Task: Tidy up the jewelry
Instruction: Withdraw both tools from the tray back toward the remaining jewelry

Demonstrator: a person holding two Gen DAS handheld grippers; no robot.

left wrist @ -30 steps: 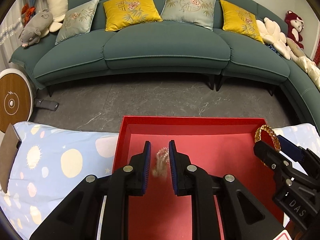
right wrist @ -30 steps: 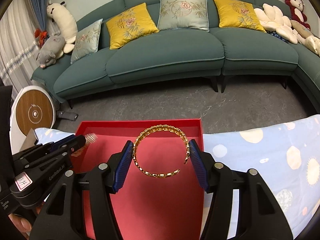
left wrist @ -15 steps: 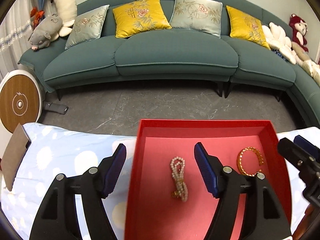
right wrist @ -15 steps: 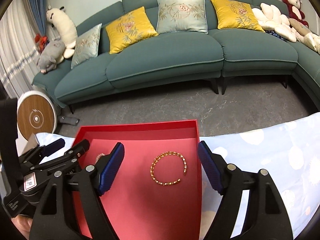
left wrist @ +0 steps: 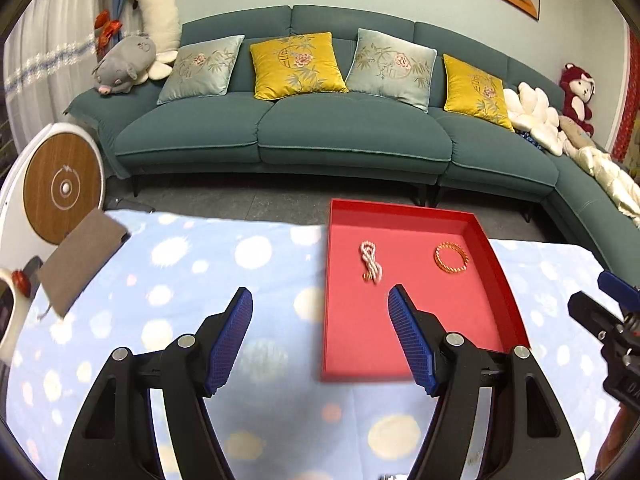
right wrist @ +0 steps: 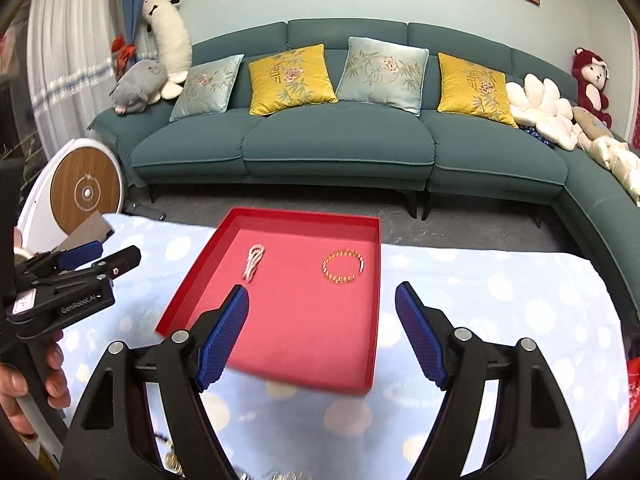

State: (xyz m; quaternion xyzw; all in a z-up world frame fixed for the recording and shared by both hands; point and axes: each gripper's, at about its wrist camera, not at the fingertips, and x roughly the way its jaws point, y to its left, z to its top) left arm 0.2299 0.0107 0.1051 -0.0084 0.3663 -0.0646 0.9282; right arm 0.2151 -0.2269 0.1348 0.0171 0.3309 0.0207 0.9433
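Red tray [right wrist: 362, 376] on the dotted blanket holds the pearl strand [right wrist: 253, 267] and gold bangle [right wrist: 343, 267], both grippers [left wrist: 320, 336] [right wrist: 322, 332] gape empty, so I'd judge another piece needs fetching.

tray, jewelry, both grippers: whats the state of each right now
tray: open, flat on the cloth, holding two pieces
pearl strand: bunched, lying loose in the tray's left part
gold bracelet: lying flat in the tray's right part, apart from the pearls
left gripper: fingers open, empty
right gripper: fingers open, empty
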